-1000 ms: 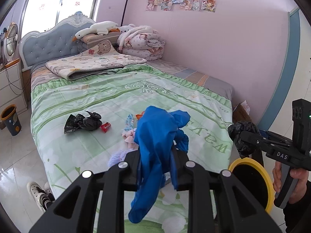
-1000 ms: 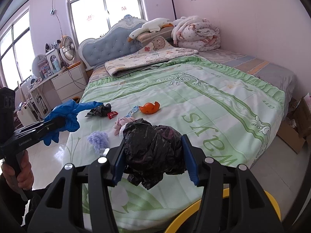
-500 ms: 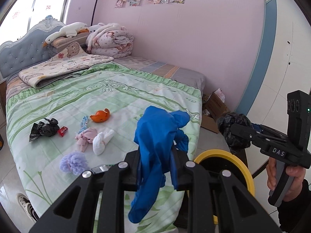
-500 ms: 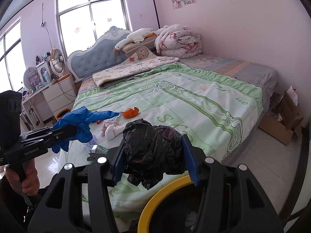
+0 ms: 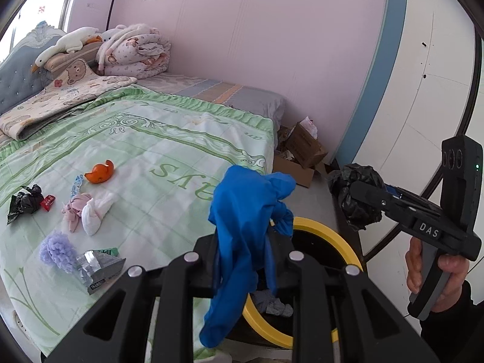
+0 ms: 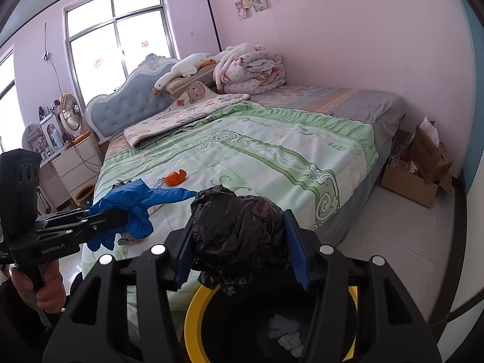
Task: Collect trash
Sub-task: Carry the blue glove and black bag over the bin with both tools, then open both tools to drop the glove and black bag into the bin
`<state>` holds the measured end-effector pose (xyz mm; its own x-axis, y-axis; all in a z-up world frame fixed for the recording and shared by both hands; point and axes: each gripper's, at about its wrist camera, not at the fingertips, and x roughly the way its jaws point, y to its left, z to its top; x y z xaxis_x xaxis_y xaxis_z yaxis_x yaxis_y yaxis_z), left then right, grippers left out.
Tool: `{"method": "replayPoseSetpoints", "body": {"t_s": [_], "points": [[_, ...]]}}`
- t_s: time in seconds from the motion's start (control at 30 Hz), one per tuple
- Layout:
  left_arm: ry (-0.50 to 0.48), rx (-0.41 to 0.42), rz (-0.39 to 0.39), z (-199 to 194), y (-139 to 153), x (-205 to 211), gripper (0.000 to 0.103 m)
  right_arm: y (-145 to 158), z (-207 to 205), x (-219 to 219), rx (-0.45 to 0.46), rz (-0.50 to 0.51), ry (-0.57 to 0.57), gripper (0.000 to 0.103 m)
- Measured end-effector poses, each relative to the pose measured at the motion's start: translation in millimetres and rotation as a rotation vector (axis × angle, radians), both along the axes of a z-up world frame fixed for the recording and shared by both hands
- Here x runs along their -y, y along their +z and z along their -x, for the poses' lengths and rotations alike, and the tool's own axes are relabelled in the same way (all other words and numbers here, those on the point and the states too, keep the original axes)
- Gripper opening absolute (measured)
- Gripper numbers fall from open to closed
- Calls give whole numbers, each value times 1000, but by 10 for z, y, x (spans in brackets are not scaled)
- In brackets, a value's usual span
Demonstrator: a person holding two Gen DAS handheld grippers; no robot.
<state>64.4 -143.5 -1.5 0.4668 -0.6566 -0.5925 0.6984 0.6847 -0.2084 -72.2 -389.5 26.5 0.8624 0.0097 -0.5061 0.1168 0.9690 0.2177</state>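
Observation:
My left gripper [image 5: 242, 260] is shut on a limp blue glove [image 5: 245, 217] that dangles over the near rim of a yellow-rimmed black bin [image 5: 326, 233]. My right gripper [image 6: 240, 239] is shut on a crumpled black plastic bag [image 6: 239, 236] held above the same bin [image 6: 193, 311], which has grey scraps inside. On the green bed cover lie an orange peel [image 5: 99, 174], another black bag [image 5: 24, 202], a red wrapper [image 5: 47, 202], pink and white cloth balls [image 5: 87, 213], a purple fluffy ball [image 5: 57, 251] and a silver packet [image 5: 96, 267].
The bed [image 6: 272, 151] fills the left and middle, with a folded blanket, a quilt and a goose plush at its head. An open cardboard box [image 6: 417, 166] sits on the floor by the pink wall. A white nightstand [image 6: 75, 160] and a fan stand far left.
Both grippers have swung right along the bed's foot with their loads. The yellow-rimmed bin has come to lie right under them. Neither grip has changed.

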Motion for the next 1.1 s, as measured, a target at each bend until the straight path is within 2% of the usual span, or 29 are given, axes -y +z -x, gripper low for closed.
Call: {"method": "replayPoseSetpoints", "body": {"t_s": [0.4,0.7,0.87,1.07,1.1], "points": [[-100,-30,-51,211,-208,444,21,-209,369,268,-43,-34,-30,52],[-125,-129,-91,250,-516,671,21,-477,404,369,-99,-71,-35,53],[-124,-145,-122,283,-655,735,21,-678,359,387,-145,-98,-21,54],[-119,-157,-127,271,-715,745,28,-894,287,461,-189,-124,-38,58],[-118,-159,-123,267,-712,740,32,-916,286,475,-194,-128,-45,59]]}}
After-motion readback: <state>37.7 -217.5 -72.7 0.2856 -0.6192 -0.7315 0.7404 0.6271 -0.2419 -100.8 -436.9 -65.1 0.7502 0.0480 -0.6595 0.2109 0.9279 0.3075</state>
